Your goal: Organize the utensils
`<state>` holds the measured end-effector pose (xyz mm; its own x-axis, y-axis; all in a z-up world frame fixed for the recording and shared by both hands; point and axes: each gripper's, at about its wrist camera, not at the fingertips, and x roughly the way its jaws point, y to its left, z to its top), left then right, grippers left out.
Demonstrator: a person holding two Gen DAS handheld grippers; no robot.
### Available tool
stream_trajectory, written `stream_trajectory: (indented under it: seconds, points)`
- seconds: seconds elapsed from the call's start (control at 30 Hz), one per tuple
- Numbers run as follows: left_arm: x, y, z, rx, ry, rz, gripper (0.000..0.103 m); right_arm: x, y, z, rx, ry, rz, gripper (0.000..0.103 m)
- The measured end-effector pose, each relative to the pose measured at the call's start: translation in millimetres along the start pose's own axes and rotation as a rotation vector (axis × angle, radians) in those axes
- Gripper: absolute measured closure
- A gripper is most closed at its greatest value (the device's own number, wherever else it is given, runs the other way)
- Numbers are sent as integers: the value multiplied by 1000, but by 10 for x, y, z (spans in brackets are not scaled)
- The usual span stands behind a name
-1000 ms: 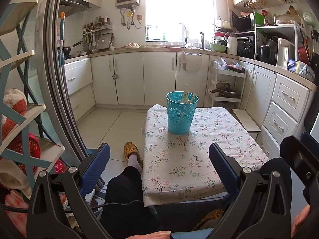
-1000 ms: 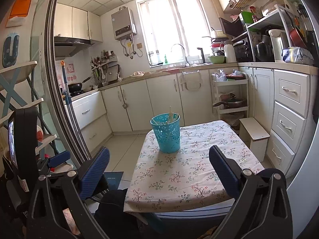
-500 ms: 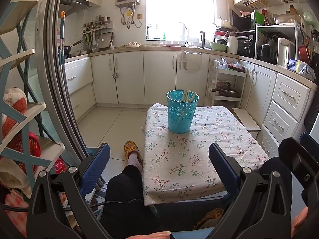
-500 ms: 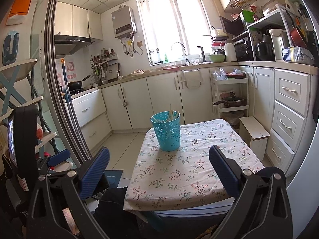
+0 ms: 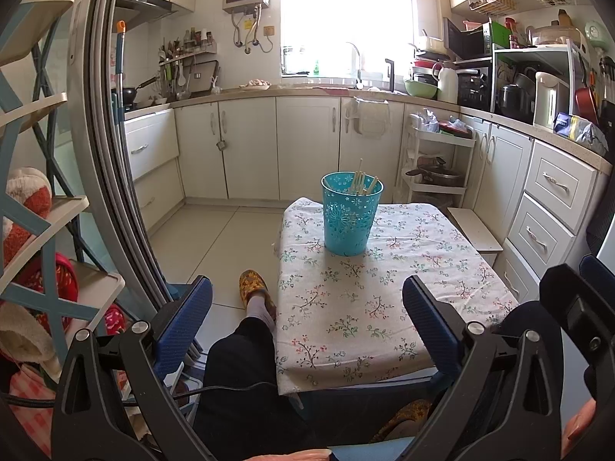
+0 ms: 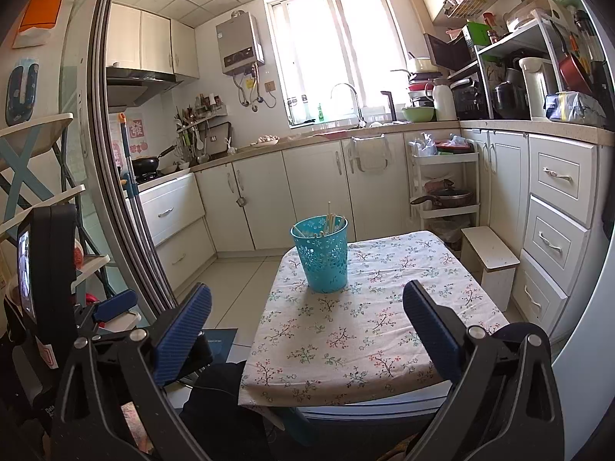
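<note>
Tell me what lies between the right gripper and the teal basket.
Only bare floral tablecloth: the right wrist view shows nothing on it between the open right gripper and the basket holding chopsticks.

- basket (image 5: 351, 217) stands upright on table (image 5: 423, 269), far end, left of centre
- chopsticks (image 5: 361, 182) in basket, leaning on its right rim
- stool (image 6: 490, 257) on floor just right of table
- cart (image 6: 446, 188) behind stool, against cabinets
- slippered foot (image 5: 253, 288) on floor left of table
</note>
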<state>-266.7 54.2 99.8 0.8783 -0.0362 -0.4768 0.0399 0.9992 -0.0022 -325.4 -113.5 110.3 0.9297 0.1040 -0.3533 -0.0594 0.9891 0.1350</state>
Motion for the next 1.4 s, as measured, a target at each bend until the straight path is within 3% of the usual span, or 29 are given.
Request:
stream_trajectory:
  seconds: [0.9,1.13,1.4]
  points:
    - [0,-3,-23,1,7,1,8,-5,5,-35,-2,12,5,7]
    - [41,-23,-54,17,12,-31,8,27,-31,-44,5,13,7,7]
    - [312,-96,68,37,57,-19,8,322,-274,2,50,45,-33,7]
